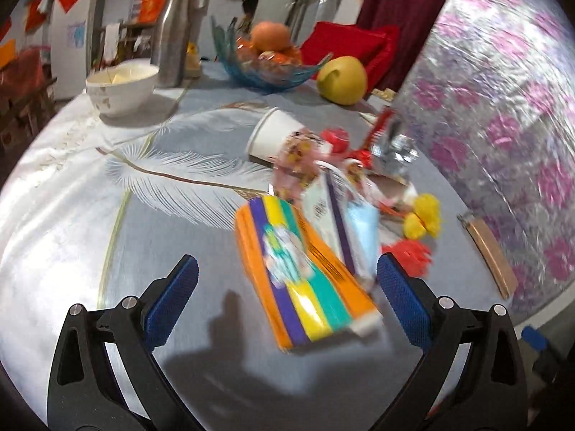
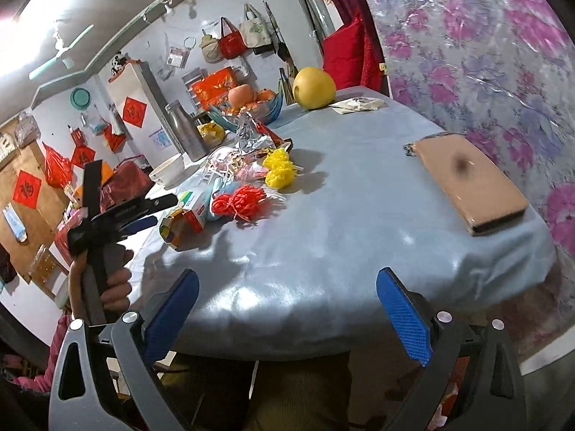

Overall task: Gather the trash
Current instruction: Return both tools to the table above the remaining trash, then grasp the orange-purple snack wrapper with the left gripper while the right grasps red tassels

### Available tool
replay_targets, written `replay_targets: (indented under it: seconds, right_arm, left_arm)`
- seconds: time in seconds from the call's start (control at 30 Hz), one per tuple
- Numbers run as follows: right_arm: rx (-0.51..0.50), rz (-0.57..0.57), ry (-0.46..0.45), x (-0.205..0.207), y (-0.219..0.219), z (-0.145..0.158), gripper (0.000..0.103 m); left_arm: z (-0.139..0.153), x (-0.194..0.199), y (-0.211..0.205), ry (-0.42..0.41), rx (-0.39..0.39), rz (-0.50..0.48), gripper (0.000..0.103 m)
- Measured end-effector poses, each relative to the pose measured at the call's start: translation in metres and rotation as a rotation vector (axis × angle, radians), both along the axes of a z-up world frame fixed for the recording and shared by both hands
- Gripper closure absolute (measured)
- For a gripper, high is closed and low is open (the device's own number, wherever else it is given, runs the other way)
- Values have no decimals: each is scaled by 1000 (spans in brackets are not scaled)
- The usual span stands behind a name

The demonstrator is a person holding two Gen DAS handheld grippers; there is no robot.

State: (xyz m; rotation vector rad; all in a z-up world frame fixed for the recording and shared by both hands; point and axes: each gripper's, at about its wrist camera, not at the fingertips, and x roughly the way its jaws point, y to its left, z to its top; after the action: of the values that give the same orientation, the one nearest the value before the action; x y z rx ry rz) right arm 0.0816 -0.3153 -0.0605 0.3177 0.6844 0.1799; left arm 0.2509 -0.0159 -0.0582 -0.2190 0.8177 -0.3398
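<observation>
A heap of trash lies on the blue-grey tablecloth (image 1: 72,222): an orange, purple, yellow and teal striped box (image 1: 305,273), a white and light-blue carton (image 1: 341,222), a tipped paper cup (image 1: 273,133), foil wrappers (image 1: 395,151), yellow (image 1: 427,215) and red fringe balls (image 1: 409,255). My left gripper (image 1: 287,280) is open just above the cloth, its blue pads on either side of the striped box's near end. My right gripper (image 2: 287,294) is open at the table's near edge, apart from the red balls (image 2: 240,201) and yellow balls (image 2: 280,168). The left gripper (image 2: 143,212) shows there, held by a hand.
A white bowl (image 1: 122,86), metal bottle (image 1: 176,36), blue glass fruit bowl (image 1: 266,68) and yellow pomelo (image 1: 341,79) stand at the back. A flat brown box (image 2: 470,183) lies at the right, near the floral plastic curtain (image 2: 485,54).
</observation>
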Motion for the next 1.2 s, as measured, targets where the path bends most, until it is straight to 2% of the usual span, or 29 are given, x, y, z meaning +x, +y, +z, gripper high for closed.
replay_targets:
  seconds: [0.17, 0.27, 0.37, 0.47, 0.53, 0.6, 0.67, 0.9, 0.97, 1.1, 1.2]
  right_arm:
    - [-1, 10, 12, 14, 11, 1, 6]
    - [0, 24, 26, 22, 18, -2, 6]
    - [-10, 40, 34, 27, 27, -3, 6]
    - [-33, 40, 28, 26, 31, -2, 6]
    - [-32, 37, 28, 27, 32, -2, 6]
    - [-10, 44, 34, 32, 30, -4, 6]
    - [15, 56, 44, 38, 31, -6, 6]
    - [16, 106, 41, 54, 53, -2, 6]
    - [6, 128, 33, 59, 61, 0, 6]
    - [-69, 128, 9, 73, 73, 1, 6]
    - [-72, 122, 16, 87, 73, -2, 9]
  left_arm:
    - [-20, 25, 6, 116, -38, -21, 7]
    - [-22, 20, -11, 89, 114, -87, 7]
    - [-24, 15, -13, 87, 178, -138, 7]
    - [-27, 13, 7, 90, 262, -72, 7]
    - [-28, 11, 23, 94, 262, -27, 7]
    - [-26, 7, 35, 88, 223, -19, 7]
    - [-24, 4, 34, 70, 225, -13, 7]
    - [-25, 14, -2, 24, 386, -86, 7]
    - [-27, 19, -2, 32, 376, -96, 7]
    - [-30, 24, 12, 69, 301, -75, 7]
    - [-27, 23, 19, 61, 254, -69, 7]
